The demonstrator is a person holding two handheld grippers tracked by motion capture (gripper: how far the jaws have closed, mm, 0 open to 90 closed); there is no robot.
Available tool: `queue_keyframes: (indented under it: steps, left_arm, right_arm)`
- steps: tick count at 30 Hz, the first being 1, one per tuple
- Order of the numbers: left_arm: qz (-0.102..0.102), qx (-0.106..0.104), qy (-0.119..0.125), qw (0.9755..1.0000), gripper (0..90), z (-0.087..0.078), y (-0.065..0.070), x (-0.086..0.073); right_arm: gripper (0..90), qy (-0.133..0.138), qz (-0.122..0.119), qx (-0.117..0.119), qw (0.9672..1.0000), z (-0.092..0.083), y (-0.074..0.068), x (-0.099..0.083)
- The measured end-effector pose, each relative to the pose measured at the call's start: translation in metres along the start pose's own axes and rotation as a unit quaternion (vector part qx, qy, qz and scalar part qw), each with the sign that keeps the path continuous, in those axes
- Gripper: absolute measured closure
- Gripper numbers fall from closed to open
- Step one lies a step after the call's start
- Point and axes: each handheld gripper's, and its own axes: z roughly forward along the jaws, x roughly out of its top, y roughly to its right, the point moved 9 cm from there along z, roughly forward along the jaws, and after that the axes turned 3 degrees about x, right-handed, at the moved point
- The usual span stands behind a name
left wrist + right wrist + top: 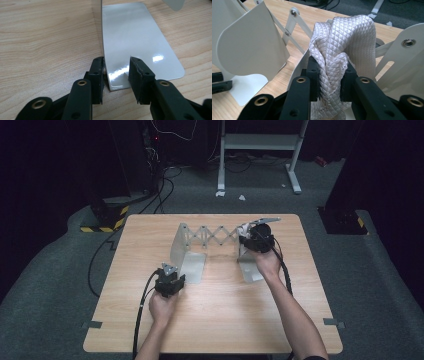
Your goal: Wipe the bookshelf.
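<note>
A white metal expanding rack stands at the middle of the wooden table [215, 320]; a scissor lattice [212, 236] joins its left upright plate [179, 245] to its right plate [248, 265]. My left gripper [175, 280] is at the near corner of the left plate's flat foot [135, 42]. It is open, one jaw on each side of the upright's lower edge [102, 37]. My right gripper [251, 238] is at the top of the right plate, shut on a bunched white quilted cloth [347, 35] that rises above its jaws. The lattice [294, 22] and the left plate [249, 47] lie beyond it.
Behind the table stand a white desk frame [260, 142] and dark equipment with cables [165, 185] on the grey floor. A black-and-yellow striped base [107, 220] sits off the far left corner. Bare tabletop lies in front of the rack.
</note>
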Motion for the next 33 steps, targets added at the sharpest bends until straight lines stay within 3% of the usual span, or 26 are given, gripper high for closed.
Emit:
queue_keyframes:
  steps: [9, 12, 21, 26, 33]
  left_arm:
    - [0.001, -0.003, 0.0, 1.0, 64.5, 0.0, 0.0, 0.0]
    - [0.0, -0.003, 0.001, 1.0, 64.6, 0.0, 0.0, 0.0]
    - [0.001, -0.005, 0.0, 1.0, 64.6, 0.0, 0.0, 0.0]
    - [0.001, -0.006, 0.0, 1.0, 64.5, 0.0, 0.001, 0.0]
    - [0.0, -0.006, 0.001, 1.0, 64.5, 0.0, 0.001, 0.0]
  right_arm:
    - [75.5, -0.024, 0.01, -0.021, 0.9994, 0.024, 0.003, -0.013]
    - [75.5, -0.029, 0.021, -0.019, 0.9992, 0.035, 0.005, -0.023]
    - [75.3, -0.079, 0.033, -0.012, 0.9963, 0.06, 0.012, -0.064]
    - [75.2, -0.059, 0.041, 0.004, 0.9974, 0.048, 0.01, -0.053]
    - [75.1, -0.01, 0.022, 0.0, 0.9997, 0.021, 0.003, -0.022]
